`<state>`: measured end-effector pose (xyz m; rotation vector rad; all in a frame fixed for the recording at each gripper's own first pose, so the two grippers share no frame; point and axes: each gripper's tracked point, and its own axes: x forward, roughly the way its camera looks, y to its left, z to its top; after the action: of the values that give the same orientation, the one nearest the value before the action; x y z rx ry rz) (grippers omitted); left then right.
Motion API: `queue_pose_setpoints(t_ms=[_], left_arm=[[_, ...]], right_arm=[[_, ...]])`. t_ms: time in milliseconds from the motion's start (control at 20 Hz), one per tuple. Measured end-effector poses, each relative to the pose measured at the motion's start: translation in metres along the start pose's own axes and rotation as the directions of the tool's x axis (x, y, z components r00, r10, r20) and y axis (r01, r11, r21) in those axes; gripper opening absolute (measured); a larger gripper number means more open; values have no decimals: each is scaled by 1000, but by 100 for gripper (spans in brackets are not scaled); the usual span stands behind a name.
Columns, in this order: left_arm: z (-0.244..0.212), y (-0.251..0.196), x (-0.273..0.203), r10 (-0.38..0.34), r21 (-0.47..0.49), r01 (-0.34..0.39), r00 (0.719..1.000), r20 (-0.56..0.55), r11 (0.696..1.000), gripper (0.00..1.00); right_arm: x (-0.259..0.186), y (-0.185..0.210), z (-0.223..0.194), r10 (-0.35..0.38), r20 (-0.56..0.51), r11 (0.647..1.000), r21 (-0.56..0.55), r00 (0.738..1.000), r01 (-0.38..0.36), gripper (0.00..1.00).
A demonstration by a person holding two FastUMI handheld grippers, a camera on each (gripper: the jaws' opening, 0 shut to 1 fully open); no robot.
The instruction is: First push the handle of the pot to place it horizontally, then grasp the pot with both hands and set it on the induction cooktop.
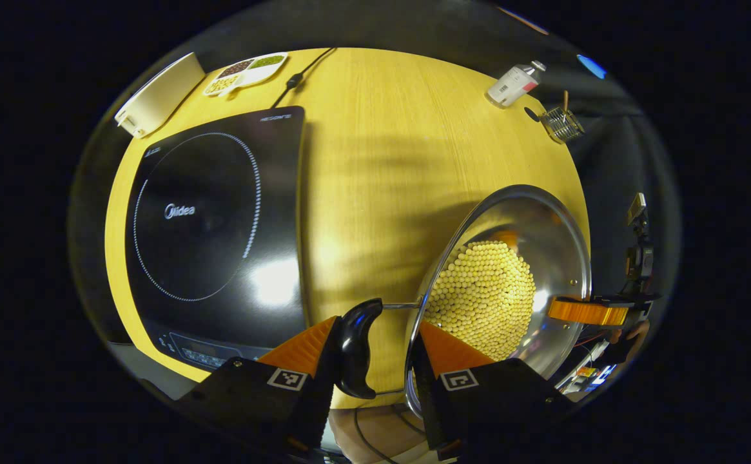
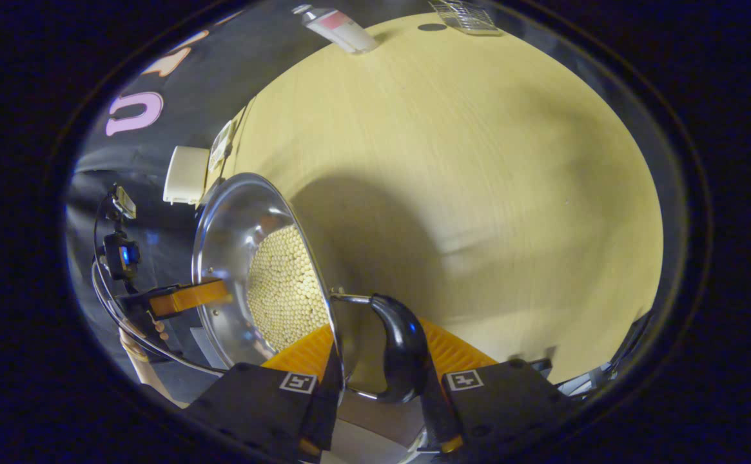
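Left gripper view has the left gripper (image 1: 375, 351) at six o'clock, its two fingers straddling the steel pot's (image 1: 546, 219) rim and one black side handle (image 1: 356, 345): one finger sits outside against the handle, the other inside the pot wall, closed narrowly on that handle and rim. The pot, tilted toward the camera at four o'clock, is filled with small pale yellow beads (image 1: 485, 299). The right gripper (image 1: 591, 312) reaches over the pot's far rim at three o'clock. The black induction cooktop (image 1: 214, 225) lies at nine o'clock on the wooden table (image 1: 388, 142), apart from the pot. A white box (image 1: 159, 93) and a divided snack tray (image 1: 246, 71) lie at eleven o'clock, a white bottle (image 1: 514, 84) and a small wire rack (image 1: 562, 124) at one o'clock. Right gripper view has the right gripper (image 2: 381, 374) at six o'clock, fingers pinched narrowly about the pot's (image 2: 233, 219) rim and its other black handle (image 2: 404, 351); the left gripper (image 2: 188, 298) meets the opposite rim at nine o'clock.
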<state>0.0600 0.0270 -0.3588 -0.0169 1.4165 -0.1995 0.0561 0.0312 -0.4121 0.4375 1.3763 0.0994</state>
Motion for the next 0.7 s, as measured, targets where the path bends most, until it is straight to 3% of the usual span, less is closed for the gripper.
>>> queue_pose_setpoints(t_ms=[200, 300, 350, 700], left_arm=[[-6, 42, -25, -9, 4, 9, 1000, 28, 1000, 60], [-3, 69, -39, -20, 13, 20, 999, 46, 1000, 60], [-1, 83, -46, -22, 17, 21, 998, 54, 1000, 60], [19, 186, -71, -17, 48, 12, 992, 122, 999, 60]], right_arm=[[7, 47, -14, -4, 21, 1000, -7, 1000, 5, 51], [12, 75, -21, 0, 37, 1000, 2, 999, 0, 58], [15, 91, -23, 7, 46, 1000, 12, 999, -7, 50], [50, 195, -28, 51, 103, 999, -7, 993, -51, 46]])
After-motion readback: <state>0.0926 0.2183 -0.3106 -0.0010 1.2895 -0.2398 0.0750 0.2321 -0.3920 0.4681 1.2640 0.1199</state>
